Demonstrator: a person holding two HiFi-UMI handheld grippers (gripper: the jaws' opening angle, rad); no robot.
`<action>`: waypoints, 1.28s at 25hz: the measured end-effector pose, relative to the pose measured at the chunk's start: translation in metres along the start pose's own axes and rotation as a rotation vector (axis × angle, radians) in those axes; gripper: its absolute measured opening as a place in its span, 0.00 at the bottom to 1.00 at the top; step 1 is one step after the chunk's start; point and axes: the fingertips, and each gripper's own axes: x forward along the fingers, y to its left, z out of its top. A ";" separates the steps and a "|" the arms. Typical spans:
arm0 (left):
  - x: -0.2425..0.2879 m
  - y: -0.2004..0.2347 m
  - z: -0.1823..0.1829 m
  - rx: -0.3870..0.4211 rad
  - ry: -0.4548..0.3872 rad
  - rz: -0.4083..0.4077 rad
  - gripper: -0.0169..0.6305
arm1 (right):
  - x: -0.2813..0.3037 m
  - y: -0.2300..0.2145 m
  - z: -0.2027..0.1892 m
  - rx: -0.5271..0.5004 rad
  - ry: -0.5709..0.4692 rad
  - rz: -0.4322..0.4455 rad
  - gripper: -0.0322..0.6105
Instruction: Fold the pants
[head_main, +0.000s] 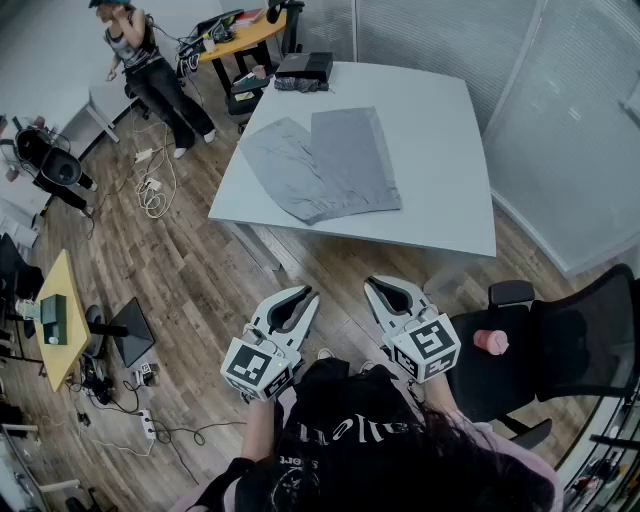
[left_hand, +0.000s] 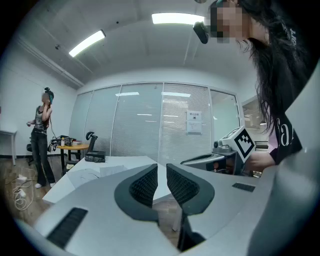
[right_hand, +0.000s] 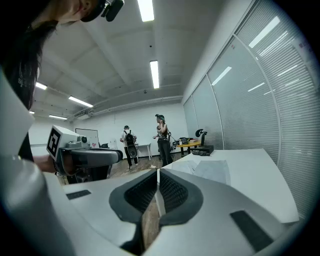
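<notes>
Grey pants (head_main: 350, 160) lie spread on the white table (head_main: 440, 130).

Black chair (head_main: 575, 335) beside white table (head_main: 440, 140); a person (head_main: 150, 70) stands beyond

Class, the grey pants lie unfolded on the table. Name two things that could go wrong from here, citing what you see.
The pants lie close to the table's near edge, so a careless pull might drag them off. The right gripper is shut and would probably push the cloth unless opened first.
</notes>
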 end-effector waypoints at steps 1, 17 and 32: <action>0.000 0.001 0.000 0.001 -0.001 -0.002 0.14 | 0.001 0.000 0.000 0.002 -0.002 0.002 0.10; 0.014 -0.004 0.000 0.015 0.010 -0.001 0.09 | -0.006 -0.012 -0.002 0.034 -0.012 0.022 0.10; 0.028 -0.035 -0.017 -0.004 0.067 0.023 0.09 | -0.031 -0.023 -0.030 0.069 0.026 0.079 0.10</action>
